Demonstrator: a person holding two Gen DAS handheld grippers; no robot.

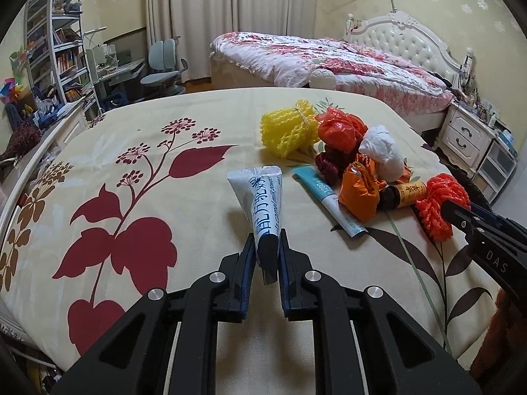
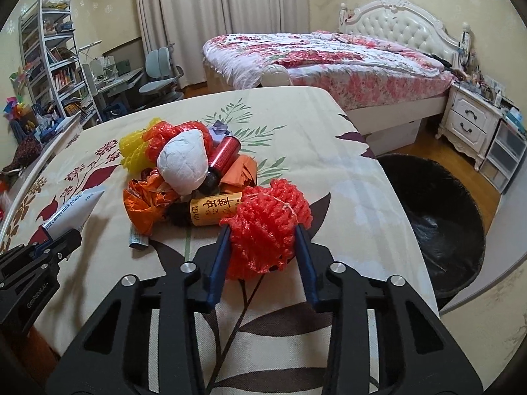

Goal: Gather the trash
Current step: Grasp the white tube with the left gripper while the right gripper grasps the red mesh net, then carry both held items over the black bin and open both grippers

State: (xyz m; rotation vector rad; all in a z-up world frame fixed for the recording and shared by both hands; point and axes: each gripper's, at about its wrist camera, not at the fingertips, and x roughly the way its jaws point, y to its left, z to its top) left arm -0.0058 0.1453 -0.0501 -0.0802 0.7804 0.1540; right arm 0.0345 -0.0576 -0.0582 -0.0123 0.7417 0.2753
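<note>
The left gripper (image 1: 267,250) has its jaws clamped on the dark cap end of a white tube (image 1: 262,210), tilted up off the leaf-print cloth of the desk (image 1: 131,171), while the right gripper (image 2: 263,250) has its jaws pressed against both sides of a red foam net (image 2: 266,227) near the desk's right edge. Just beyond lie an amber bottle (image 2: 214,210), orange wrappers (image 2: 148,204), a white wad (image 2: 184,164) and a yellow foam net (image 1: 288,128); a dark bin (image 2: 434,217) stands on the floor beside that right edge.
</note>
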